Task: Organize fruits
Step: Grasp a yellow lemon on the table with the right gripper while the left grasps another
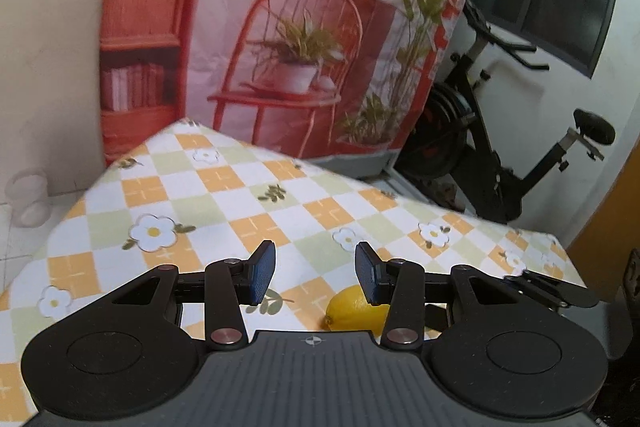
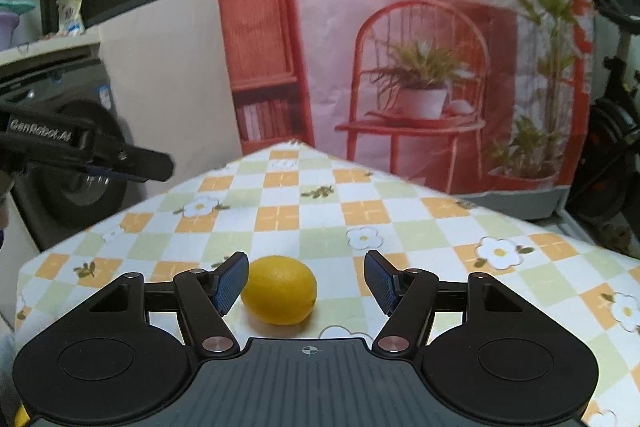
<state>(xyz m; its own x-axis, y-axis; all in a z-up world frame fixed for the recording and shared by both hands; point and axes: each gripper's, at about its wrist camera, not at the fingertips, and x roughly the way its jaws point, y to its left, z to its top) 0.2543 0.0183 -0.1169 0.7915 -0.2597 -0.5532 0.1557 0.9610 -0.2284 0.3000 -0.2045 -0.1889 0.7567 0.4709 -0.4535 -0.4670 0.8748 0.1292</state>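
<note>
A yellow lemon [image 2: 279, 289] lies on the checkered tablecloth [image 2: 320, 211]. My right gripper [image 2: 306, 281] is open and empty, its fingers on either side of the lemon, which lies close to the left pad [image 2: 231, 281]. In the left wrist view the same lemon [image 1: 352, 309] lies low, partly hidden behind the right finger of my left gripper [image 1: 316, 273], which is open and empty. The left gripper also shows at the left edge of the right wrist view [image 2: 132, 163], above the table's edge. Part of the right gripper shows in the left wrist view [image 1: 548, 287].
The table corner [image 2: 294, 143] points toward a pink printed backdrop [image 2: 400, 27]. An exercise bike [image 1: 500, 147] stands at the back right. A washing machine [image 2: 68, 155] stands left of the table. A clear jar [image 1: 30, 197] sits on the floor at left.
</note>
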